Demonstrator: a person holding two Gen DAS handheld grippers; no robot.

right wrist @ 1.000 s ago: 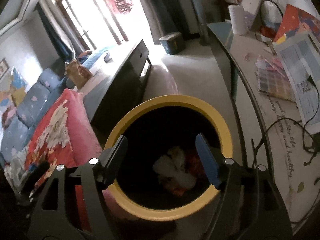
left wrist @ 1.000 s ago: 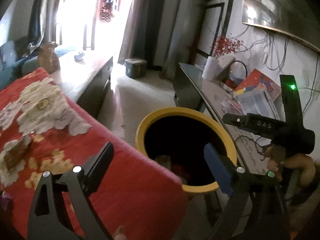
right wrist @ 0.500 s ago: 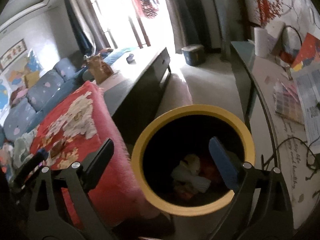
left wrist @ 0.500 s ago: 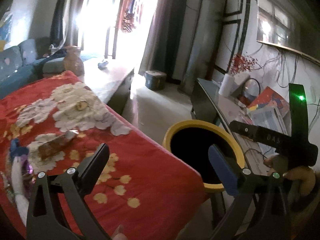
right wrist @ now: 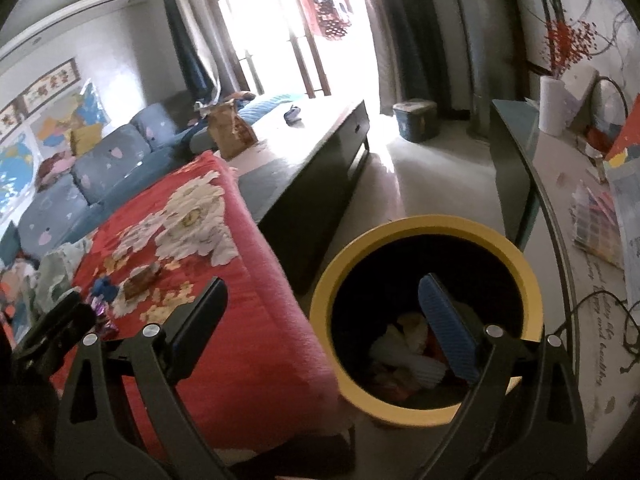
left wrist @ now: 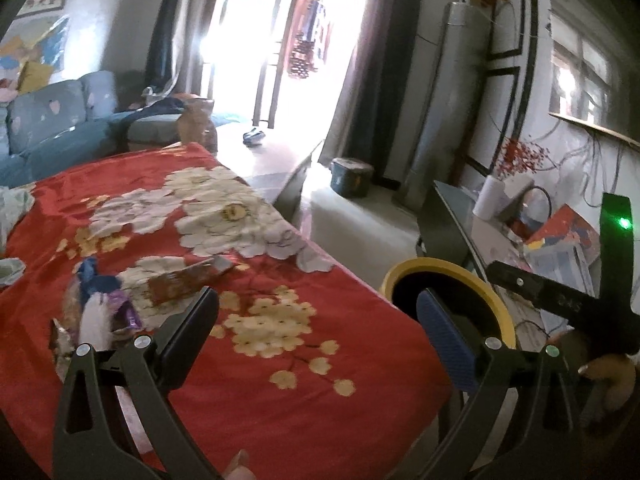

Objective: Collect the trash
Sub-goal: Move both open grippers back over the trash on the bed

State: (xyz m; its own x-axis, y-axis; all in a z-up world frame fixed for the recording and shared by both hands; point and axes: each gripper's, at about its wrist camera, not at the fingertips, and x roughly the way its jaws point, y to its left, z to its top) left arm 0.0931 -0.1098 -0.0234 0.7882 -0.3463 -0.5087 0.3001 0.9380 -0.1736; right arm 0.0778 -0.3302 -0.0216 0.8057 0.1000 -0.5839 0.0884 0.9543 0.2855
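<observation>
Holding both tools spread and empty, we see the brown wrapper (left wrist: 188,282) on the red blanket (left wrist: 280,360), lengthwise toward the bin (left wrist: 448,276), nearer our left tool (left wrist: 316,336) than our right tool (right wrist: 320,320).

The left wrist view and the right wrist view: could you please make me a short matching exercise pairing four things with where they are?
Things:
1. brown wrapper
2. crumpled white trash
3. paper roll
4. brown paper bag

Places:
a. inside the yellow bin
b. on the long dark low table by the window
c. on the red floral cloth
d. on the glass desk at the right

Pairs: 1-c, 2-a, 3-d, 4-b
</observation>
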